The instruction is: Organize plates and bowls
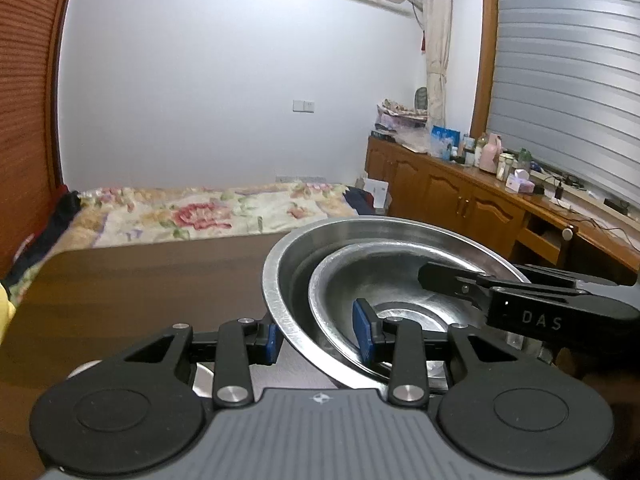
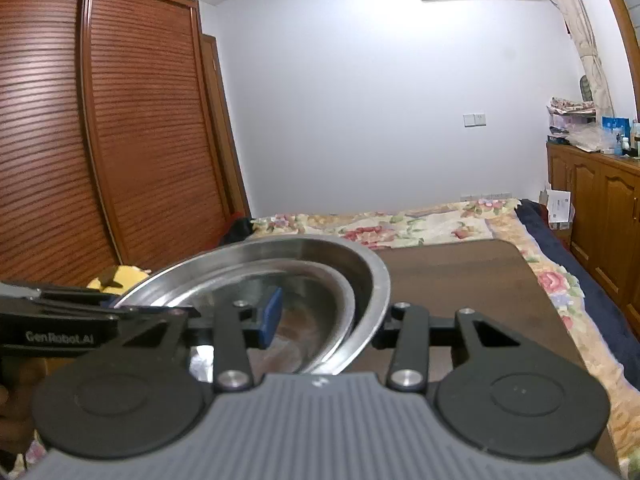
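Two steel bowls are nested: a smaller bowl (image 1: 384, 280) sits inside a larger bowl (image 1: 280, 276), both lifted and tilted above the brown table (image 1: 140, 280). My left gripper (image 1: 320, 336) is shut on their left rims, one blue pad inside and one outside. My right gripper (image 2: 328, 320) is shut on the right rims of the smaller bowl (image 2: 312, 280) and the larger bowl (image 2: 372, 276); its right finger is hidden behind the rim. Each gripper shows in the other's view, the right one in the left wrist view (image 1: 520, 300).
A bed with a floral cover (image 1: 200, 212) lies beyond the table. A wooden cabinet (image 1: 460, 196) with bottles stands at the right. A louvered wardrobe (image 2: 100, 140) stands at the left. A white object (image 1: 200, 376) lies on the table under the left gripper.
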A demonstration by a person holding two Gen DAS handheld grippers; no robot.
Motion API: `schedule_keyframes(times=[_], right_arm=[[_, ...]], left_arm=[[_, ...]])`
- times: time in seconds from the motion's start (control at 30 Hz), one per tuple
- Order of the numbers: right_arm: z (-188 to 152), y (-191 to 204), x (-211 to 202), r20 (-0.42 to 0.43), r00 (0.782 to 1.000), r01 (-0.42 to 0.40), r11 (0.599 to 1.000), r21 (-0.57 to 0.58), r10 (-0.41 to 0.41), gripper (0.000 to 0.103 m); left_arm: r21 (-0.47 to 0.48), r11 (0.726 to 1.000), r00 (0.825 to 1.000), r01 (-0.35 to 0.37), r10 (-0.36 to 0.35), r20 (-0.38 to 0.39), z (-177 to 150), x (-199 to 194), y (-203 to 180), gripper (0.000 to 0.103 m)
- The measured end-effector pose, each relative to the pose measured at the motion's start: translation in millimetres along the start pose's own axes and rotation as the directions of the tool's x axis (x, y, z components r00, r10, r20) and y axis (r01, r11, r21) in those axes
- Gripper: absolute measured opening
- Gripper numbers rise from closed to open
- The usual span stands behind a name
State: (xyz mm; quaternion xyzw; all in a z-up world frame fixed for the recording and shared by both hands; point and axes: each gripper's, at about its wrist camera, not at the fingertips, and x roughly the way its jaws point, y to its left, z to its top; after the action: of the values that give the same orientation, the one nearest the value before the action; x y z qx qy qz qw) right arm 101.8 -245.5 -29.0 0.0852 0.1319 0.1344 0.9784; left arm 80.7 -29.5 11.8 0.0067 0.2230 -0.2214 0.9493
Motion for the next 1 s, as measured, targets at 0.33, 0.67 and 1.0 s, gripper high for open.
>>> schedule_keyframes(times=[0.33, 0.67, 1.0], right_arm=[[12, 13, 0, 0.007, 1.0, -0.028, 1.0, 0.004, 0.028, 0.044], [9, 34, 12, -0.009, 0.998, -0.068, 0.997, -0.025, 0.068, 0.044], [5, 60, 22, -0.037, 0.992, -0.122, 0.992, -0.044, 0.12, 0.044]], left_arm=[[-0.001, 1.0, 0.999, -0.014, 0.014, 0.032, 8, -21, 7, 0.038], [-0.036, 0.998, 0.998, -0.056, 0.058, 0.04, 5, -32, 30, 0.038], [-0.073, 0.993, 0.995, -0.092, 0.095, 0.043, 0, -50, 60, 0.038]])
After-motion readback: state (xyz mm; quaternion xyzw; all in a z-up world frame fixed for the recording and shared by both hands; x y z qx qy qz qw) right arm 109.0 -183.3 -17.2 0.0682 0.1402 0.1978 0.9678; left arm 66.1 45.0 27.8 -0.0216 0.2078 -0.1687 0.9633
